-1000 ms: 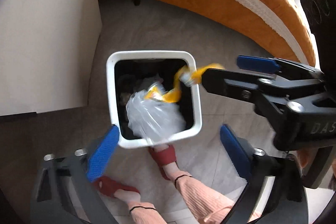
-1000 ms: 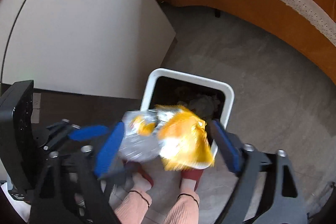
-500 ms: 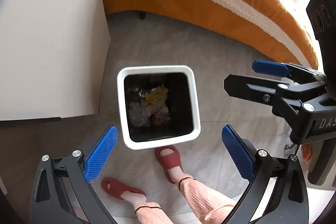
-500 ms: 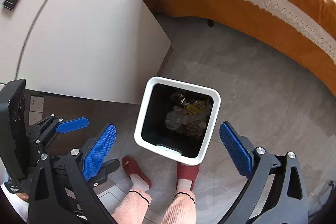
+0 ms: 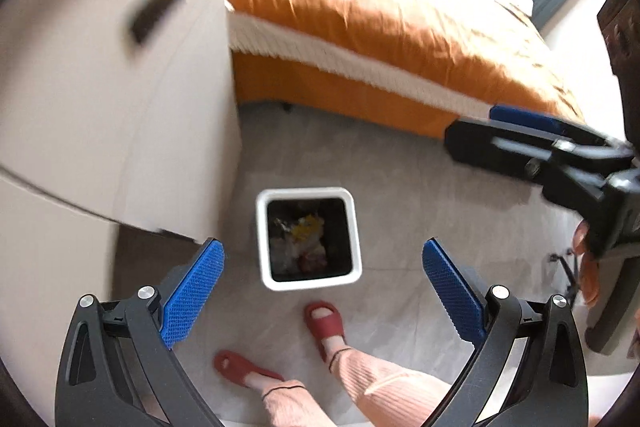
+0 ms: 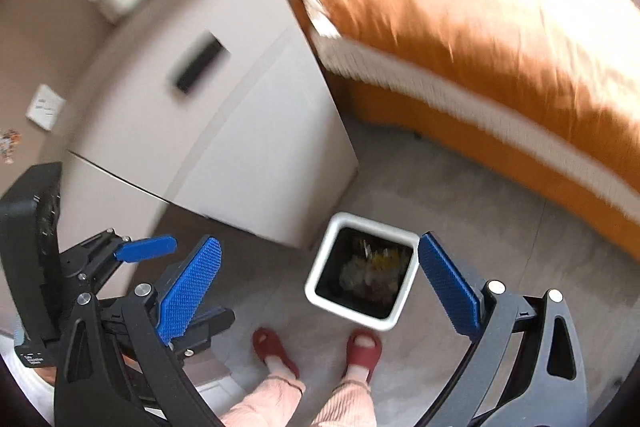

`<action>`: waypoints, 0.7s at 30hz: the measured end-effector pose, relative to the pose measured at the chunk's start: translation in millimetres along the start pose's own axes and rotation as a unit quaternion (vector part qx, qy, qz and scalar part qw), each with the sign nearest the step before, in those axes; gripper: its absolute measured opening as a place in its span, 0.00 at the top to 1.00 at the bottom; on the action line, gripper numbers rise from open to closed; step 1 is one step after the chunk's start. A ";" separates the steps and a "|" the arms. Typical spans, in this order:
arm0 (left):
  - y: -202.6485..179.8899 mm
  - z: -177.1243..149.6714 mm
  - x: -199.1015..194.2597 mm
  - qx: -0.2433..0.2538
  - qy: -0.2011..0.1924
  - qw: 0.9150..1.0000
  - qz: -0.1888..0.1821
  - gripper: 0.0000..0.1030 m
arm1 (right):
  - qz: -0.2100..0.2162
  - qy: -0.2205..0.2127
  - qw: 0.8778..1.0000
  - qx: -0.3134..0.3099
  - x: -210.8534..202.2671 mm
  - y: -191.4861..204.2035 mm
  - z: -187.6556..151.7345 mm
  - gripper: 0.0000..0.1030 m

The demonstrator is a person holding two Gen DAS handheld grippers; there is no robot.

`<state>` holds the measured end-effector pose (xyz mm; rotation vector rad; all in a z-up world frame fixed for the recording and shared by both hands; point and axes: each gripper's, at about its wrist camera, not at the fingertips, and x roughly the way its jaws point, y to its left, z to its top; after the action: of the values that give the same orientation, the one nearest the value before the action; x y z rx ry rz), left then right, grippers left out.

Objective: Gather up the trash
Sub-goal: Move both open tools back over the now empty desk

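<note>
A white square bin (image 5: pixel 308 279) (image 6: pixel 320 281) stands on the grey floor, far below both grippers. Inside it lies crumpled trash (image 5: pixel 300 239) (image 6: pixel 372 271), clear plastic and yellow wrapper together. My left gripper (image 5: pixel 320 291) is open high above the bin, nothing between its blue pads. My right gripper (image 6: pixel 320 291) is open too and holds nothing. In the left wrist view the right gripper (image 5: pixel 532 135) shows at the right edge; in the right wrist view the left gripper (image 6: pixel 148 251) shows at the lower left.
A white cabinet (image 5: pixel 120 107) (image 6: pixel 248 131) with a dark handle stands left of the bin. An orange-covered bed (image 5: pixel 380 27) (image 6: pixel 480 39) fills the back right. A person's feet in red slippers (image 5: pixel 324 319) (image 6: pixel 360 347) stand just before the bin.
One second ago the plastic and yellow wrapper were dropping into the bin. Both grippers have since risen and tilted up, so the bin looks smaller and more bed and cabinet show.
</note>
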<state>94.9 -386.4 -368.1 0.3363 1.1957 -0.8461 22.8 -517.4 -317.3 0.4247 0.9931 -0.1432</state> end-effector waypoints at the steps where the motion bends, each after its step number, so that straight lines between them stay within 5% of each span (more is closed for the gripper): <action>1: 1.4 0.8 -16.3 -0.001 -0.012 1.000 0.004 0.05 | 0.002 -0.015 1.000 -0.013 -13.1 11.3 6.9 0.04; 11: 37.9 -11.0 -160.0 -0.055 -0.118 0.990 0.045 0.05 | 0.048 -0.085 0.989 -0.113 -81.9 111.9 39.6 0.04; 21: 88.8 -48.1 -268.5 -0.104 -0.199 0.969 0.108 0.05 | 0.104 -0.136 0.967 -0.190 -122.2 215.7 53.9 0.04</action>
<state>96.2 -190.9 -158.1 0.1134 0.8442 -0.5590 64.7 -352.5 -129.1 0.1487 0.6792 0.1735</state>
